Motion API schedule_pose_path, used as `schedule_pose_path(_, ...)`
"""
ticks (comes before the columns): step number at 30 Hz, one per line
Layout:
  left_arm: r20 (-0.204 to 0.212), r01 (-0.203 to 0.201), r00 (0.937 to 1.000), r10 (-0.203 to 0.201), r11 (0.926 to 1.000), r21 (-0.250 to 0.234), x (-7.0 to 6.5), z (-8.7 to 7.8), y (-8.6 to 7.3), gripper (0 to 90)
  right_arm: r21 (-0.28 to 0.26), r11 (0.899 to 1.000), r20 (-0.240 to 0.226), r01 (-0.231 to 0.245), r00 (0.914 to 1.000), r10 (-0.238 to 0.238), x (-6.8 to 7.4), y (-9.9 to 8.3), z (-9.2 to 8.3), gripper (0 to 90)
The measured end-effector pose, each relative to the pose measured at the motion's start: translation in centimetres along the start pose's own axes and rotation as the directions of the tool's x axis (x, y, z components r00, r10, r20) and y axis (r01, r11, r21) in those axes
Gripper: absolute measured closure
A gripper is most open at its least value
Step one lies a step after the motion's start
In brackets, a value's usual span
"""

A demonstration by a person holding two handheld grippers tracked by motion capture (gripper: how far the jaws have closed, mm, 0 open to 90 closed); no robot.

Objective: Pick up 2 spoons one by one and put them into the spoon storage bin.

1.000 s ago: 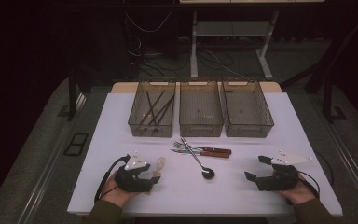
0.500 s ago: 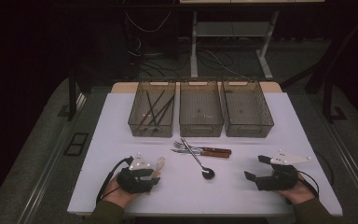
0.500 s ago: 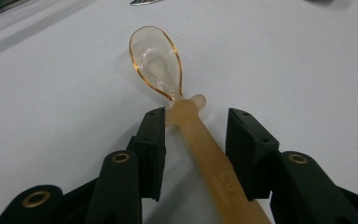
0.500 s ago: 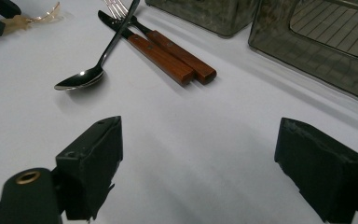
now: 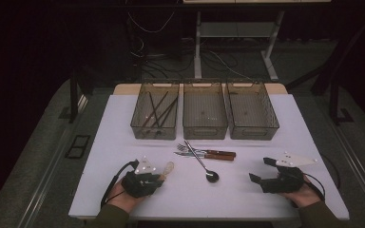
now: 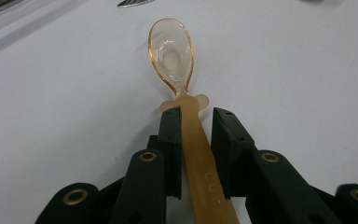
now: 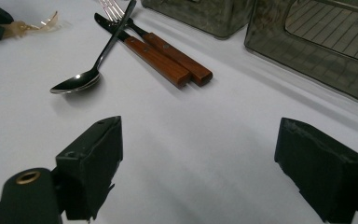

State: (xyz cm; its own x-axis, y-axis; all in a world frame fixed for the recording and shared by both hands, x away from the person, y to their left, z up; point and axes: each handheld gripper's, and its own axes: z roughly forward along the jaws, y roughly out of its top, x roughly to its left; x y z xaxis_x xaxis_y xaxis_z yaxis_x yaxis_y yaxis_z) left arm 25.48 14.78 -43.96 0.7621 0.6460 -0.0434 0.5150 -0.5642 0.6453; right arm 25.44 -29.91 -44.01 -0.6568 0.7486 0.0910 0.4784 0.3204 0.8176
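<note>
Left tongs [image 6: 196,121] have just closed around the amber spoon [image 6: 172,51]; right tongs [image 7: 200,163] gape.

Embossed "LUB…" on spoon handle [image 6: 205,172]

Bare white bench [image 5: 247,199] lies open between the left tongs [image 5: 164,172] and right tongs [image 5: 259,171]. Ahead, a steel spoon [image 5: 204,166], fork and knife [image 5: 214,155] lie mid-bench. Three mesh bins [image 5: 205,130] wall off the far edge.

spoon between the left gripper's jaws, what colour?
Translucent amber spoon, clear pale bowl with amber rim; best in the left gripper view.
</note>
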Motion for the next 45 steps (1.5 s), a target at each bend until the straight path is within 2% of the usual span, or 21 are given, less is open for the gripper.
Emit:
schedule_pose_path(11,0.021,0.009,0.9997,-0.009,1.0000,-0.001,0.3,0.1,0.2,77.7,-0.007,1.000,-0.001,-0.007,1.0000,0.007,-0.1,0.0,-0.1,15.4)
schedule_pose_path(15,0.024,0.029,0.9993,-0.028,0.9994,-0.018,0.4,-0.1,0.2,77.9,-0.010,1.000,-0.005,-0.007,1.0000,0.007,0.0,0.1,-0.1,15.4)
schedule_pose_path(17,0.031,0.019,0.9994,-0.018,0.9996,-0.021,0.6,-0.1,0.2,77.9,-0.010,1.000,-0.009,-0.004,0.9999,0.004,0.0,0.1,0.0,15.4)
schedule_pose_path(19,0.041,0.028,0.9988,-0.027,0.9992,-0.028,0.5,-0.3,0.3,77.8,-0.011,1.000,-0.012,-0.005,0.9999,0.005,0.1,0.1,0.0,15.4)
schedule_pose_path(22,0.055,0.011,0.9985,-0.008,0.9992,-0.039,0.7,-0.4,0.4,77.8,-0.014,1.000,-0.015,-0.004,0.9999,0.003,0.1,0.1,-0.1,15.4)
schedule_pose_path(23,0.059,0.019,0.9981,-0.017,0.9989,-0.042,0.6,-0.5,0.5,77.8,-0.016,1.000,-0.017,-0.004,0.9999,0.004,0.1,0.1,-0.1,15.4)
schedule_pose_path(26,0.076,0.009,0.9971,-0.005,0.9986,-0.051,0.7,-0.5,0.6,77.8,-0.020,1.000,-0.025,-0.002,0.9997,0.002,0.1,0.1,-0.1,15.4)
schedule_pose_path(36,0.090,-0.030,0.9953,0.036,0.9970,-0.072,1.0,-0.6,1.5,77.8,-0.006,1.000,-0.065,-0.016,0.9978,0.016,0.2,0.0,0.4,12.4)
schedule_pose_path(40,0.101,-0.028,0.9942,0.037,0.9957,-0.088,1.2,-0.7,2.0,77.7,0.012,1.000,-0.077,-0.018,0.9969,0.019,0.3,-0.1,0.6,11.1)
schedule_pose_path(41,0.106,-0.028,0.9936,0.038,0.9953,-0.093,1.3,-0.7,2.1,77.7,0.015,1.000,-0.084,-0.017,0.9963,0.018,0.3,-0.1,0.7,9.5)
schedule_pose_path(42,0.110,-0.028,0.9931,0.038,0.9953,-0.093,1.4,-0.6,2.1,77.7,0.014,1.000,-0.090,-0.017,0.9957,0.018,0.3,-0.1,0.7,4.0)
schedule_pose_path(45,0.117,-0.027,0.9925,0.038,0.9947,-0.099,1.6,-0.5,2.4,77.7,0.034,0.999,-0.110,-0.027,0.9935,0.030,0.4,-0.1,0.9,2.4)
